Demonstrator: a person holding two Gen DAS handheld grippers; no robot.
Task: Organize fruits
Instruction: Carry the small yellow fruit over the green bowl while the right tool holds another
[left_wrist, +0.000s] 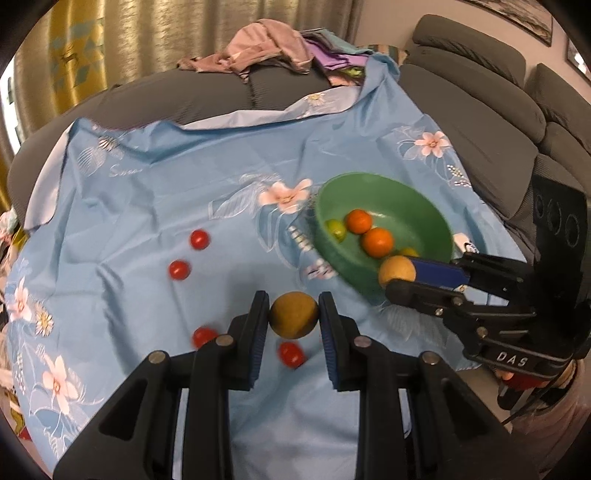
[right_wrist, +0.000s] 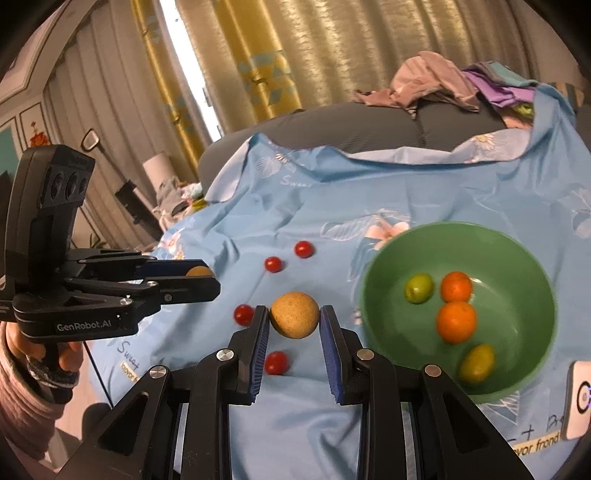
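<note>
Both my fingers pinch fruit: left fingers (left_wrist: 293, 314) clamp a round tan-brown rough-skinned fruit (left_wrist: 293, 315), right fingers (right_wrist: 294, 319) clamp a second tan round fruit (right_wrist: 294, 315). Green plastic bowl (right_wrist: 517, 254) (two oranges, two green fruits inside) sits on blue floral cloth (left_wrist: 155, 199), four red cherry tomatoes (left_wrist: 199, 239) loose nearby.

Left gripper (left_wrist: 293, 319) and right gripper (right_wrist: 294, 320) both clamped, angled downward.
</note>
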